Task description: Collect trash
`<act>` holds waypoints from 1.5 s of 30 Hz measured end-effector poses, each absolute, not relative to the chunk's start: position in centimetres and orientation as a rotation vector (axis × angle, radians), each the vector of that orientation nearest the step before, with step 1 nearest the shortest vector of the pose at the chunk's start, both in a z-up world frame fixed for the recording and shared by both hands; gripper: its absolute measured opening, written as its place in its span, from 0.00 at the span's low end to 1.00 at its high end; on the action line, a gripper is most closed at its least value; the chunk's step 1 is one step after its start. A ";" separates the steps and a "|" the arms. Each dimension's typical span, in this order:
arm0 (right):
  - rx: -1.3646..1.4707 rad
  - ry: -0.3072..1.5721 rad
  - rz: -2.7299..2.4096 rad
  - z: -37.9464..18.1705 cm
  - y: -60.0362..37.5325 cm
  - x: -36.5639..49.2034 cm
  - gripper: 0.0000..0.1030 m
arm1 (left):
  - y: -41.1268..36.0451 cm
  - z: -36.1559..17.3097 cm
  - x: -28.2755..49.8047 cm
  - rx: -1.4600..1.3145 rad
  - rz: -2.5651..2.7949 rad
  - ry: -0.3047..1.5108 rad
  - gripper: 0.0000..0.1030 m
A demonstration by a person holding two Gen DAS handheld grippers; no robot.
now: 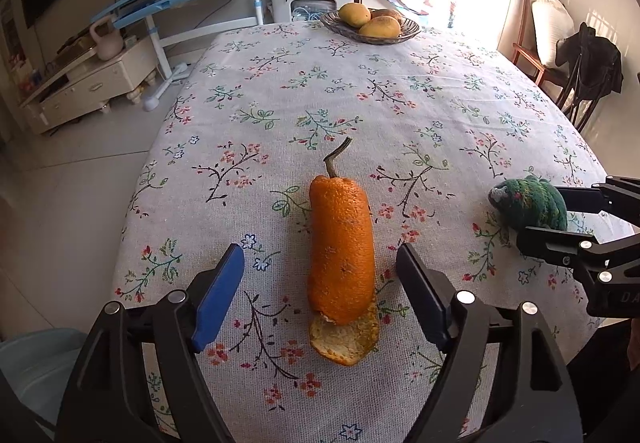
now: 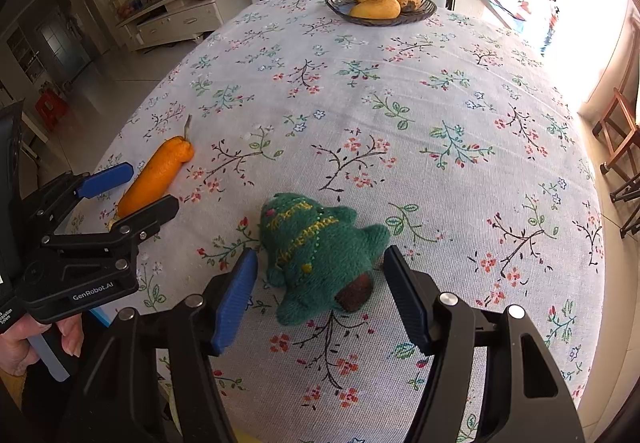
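1. One long curl of orange peel [image 1: 341,255] lies on a floral tablecloth [image 1: 400,103] near the table's near edge. Its long axis runs from near to far in the left wrist view, with a thin green stem [image 1: 337,157] at the far end pointing away and a flat flap of pale pith at the near end.
2. The left gripper [image 1: 320,283] has its two fingers spread wide, one on each side of the peel's near half, neither touching it.
3. One green knitted Christmas-tree toy [image 2: 320,255] lies to the right of the peel, well apart from it. Its brown trunk points toward the near edge and its tip points far-left.
4. The right gripper [image 2: 320,291] is also spread wide, its fingers flanking the toy; whether either one touches the toy cannot be told.
5. At the far end of the table sits one dark bowl [image 2: 424,13] holding three yellow mangoes [image 2: 376,8].
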State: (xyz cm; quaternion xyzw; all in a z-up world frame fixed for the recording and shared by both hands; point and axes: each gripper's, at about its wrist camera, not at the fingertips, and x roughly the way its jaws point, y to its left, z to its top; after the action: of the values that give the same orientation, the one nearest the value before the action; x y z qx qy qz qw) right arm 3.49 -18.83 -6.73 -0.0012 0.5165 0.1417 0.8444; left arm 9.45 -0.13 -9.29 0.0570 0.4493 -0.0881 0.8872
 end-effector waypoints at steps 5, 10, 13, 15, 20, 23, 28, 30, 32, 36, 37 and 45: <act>-0.012 1.088 0.297 -6.7 -18.7 3.5 0.58 | -0.4 -9.3 9.3 0.125 -0.185 0.928 0.73; -0.008 1.085 0.301 -6.6 -18.8 3.5 0.49 | -0.7 -9.4 9.1 0.130 -0.195 0.922 0.73; -0.016 1.083 0.303 -6.6 -18.7 3.5 0.47 | -0.9 -9.3 8.9 0.134 -0.207 0.916 0.70; -0.017 1.083 0.305 -6.6 -18.6 3.6 0.46 | -1.2 -9.2 8.8 0.140 -0.218 0.912 0.63; -0.025 1.079 0.308 -6.5 -18.2 3.5 0.45 | -1.8 -8.9 8.2 0.156 -0.252 0.899 0.40; -0.025 1.079 0.304 -6.5 -18.2 3.4 0.45 | -2.0 -8.8 8.0 0.168 -0.276 0.899 0.23; -0.007 1.070 0.295 -6.1 -18.5 3.2 0.45 | -2.2 -8.4 7.3 0.179 -0.294 0.889 0.20; 0.000 1.066 0.292 -5.9 -18.6 3.1 0.45 | -2.3 -8.0 6.8 0.194 -0.293 0.871 0.20; 0.009 1.058 0.294 -5.6 -18.7 2.8 0.45 | -2.2 -7.4 6.3 0.209 -0.289 0.847 0.20; 0.032 1.040 0.294 -5.1 -18.8 2.0 0.45 | -2.0 -6.3 5.2 0.210 -0.281 0.809 0.20; 0.039 1.036 0.295 -5.0 -18.9 1.7 0.45 | -1.8 -6.0 5.0 0.204 -0.279 0.801 0.20; 0.091 0.973 0.314 -4.0 -18.8 -1.9 0.45 | -0.9 -4.4 1.7 0.149 -0.260 0.741 0.20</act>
State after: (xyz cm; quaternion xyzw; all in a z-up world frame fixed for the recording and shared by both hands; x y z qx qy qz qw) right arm -1.88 -18.75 -4.04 0.0437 0.4652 0.1501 0.8713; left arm 1.67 -0.88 -4.43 0.0723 0.3608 -0.1264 0.9212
